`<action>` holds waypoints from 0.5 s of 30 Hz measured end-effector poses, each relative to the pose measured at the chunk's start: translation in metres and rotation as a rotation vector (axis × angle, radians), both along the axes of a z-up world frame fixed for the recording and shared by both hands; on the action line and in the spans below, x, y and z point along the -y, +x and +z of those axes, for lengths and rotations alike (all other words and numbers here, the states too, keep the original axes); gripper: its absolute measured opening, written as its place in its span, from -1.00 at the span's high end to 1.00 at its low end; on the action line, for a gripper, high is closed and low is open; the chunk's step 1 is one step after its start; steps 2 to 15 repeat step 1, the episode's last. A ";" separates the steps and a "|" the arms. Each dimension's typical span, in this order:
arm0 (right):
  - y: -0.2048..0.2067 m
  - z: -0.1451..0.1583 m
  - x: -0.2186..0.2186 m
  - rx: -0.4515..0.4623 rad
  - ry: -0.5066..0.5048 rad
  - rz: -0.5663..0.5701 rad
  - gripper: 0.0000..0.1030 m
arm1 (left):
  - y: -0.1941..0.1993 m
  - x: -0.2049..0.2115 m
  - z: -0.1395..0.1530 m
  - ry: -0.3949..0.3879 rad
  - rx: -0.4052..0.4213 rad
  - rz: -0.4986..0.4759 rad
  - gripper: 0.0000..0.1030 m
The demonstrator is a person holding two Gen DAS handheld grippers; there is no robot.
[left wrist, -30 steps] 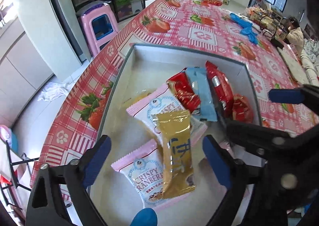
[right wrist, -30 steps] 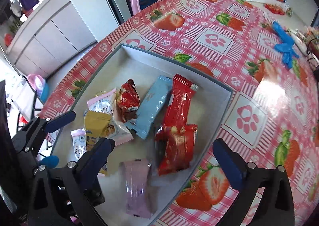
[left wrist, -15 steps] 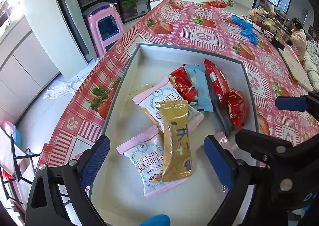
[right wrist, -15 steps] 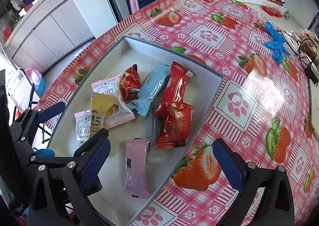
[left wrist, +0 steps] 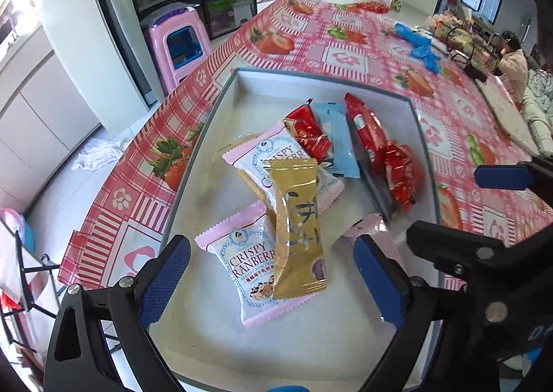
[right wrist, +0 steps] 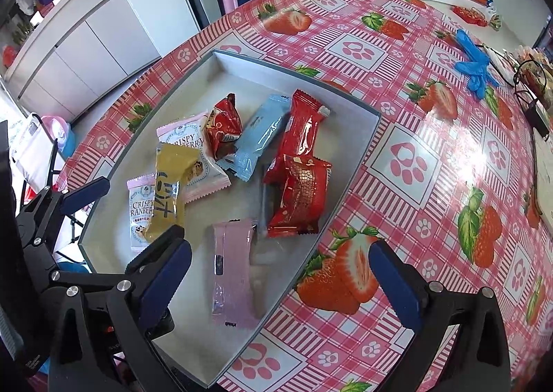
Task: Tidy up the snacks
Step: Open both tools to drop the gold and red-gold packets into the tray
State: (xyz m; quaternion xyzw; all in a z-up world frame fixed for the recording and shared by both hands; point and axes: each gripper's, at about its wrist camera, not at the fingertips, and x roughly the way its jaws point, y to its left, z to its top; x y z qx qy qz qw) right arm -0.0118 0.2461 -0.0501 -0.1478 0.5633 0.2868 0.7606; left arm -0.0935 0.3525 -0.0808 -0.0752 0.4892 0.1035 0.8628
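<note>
Several wrapped snacks [right wrist: 242, 164] lie inside a grey tray [right wrist: 359, 150] near the corner of a table [right wrist: 432, 167] covered in strawberry-print cloth. The left gripper [left wrist: 273, 274] and right gripper [right wrist: 280, 271] hover spread wide, empty. A pink stool [left wrist: 179, 43] stands beside white cabinets [left wrist: 45, 108].

pink stool [left wrist: 179, 43]; blue gloves [right wrist: 475, 64]

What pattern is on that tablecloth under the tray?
The tablecloth is pink-red plaid with strawberries and paw prints, clearest in the right wrist view.
</note>
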 end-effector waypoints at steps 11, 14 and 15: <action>0.000 0.000 0.000 -0.001 0.002 0.001 -1.00 | -0.001 0.001 0.001 0.001 0.001 -0.005 -0.87; 0.000 0.000 0.000 -0.001 0.002 0.001 -1.00 | -0.001 0.001 0.001 0.001 0.001 -0.005 -0.87; 0.000 0.000 0.000 -0.001 0.002 0.001 -1.00 | -0.001 0.001 0.001 0.001 0.001 -0.005 -0.87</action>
